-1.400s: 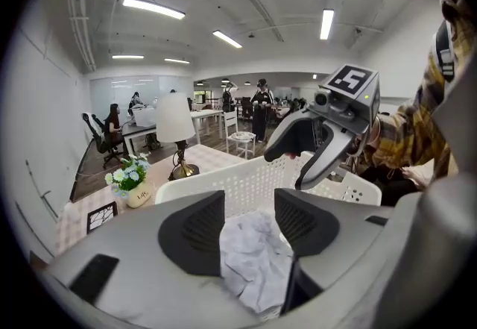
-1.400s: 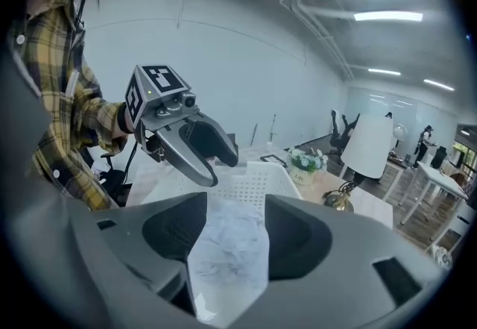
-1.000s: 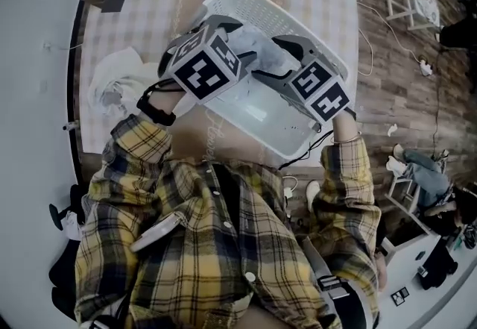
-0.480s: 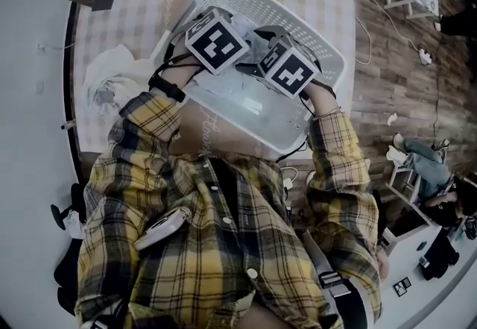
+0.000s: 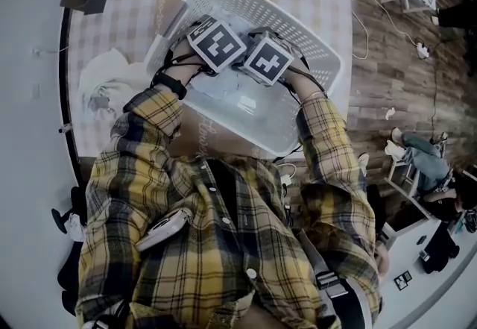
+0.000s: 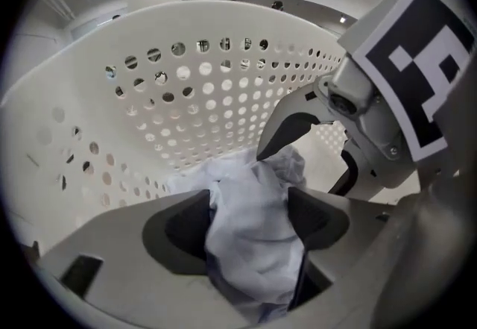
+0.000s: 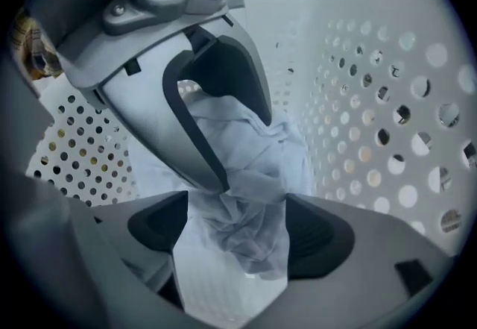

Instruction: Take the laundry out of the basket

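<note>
White basket (image 5: 253, 3) upper centre, left gripper (image 5: 216, 42) and right gripper (image 5: 266, 59) together inside, jaws opening around pale laundry (image 5: 237, 83), cloth heap (image 5: 104, 81) at left

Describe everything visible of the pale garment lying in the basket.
The pale garment is thin, crumpled white-bluish fabric, bunched in a heap on the floor of the white perforated basket. Its folds stand between the opening jaws of both the left gripper and the right gripper, which face each other over it.
</note>
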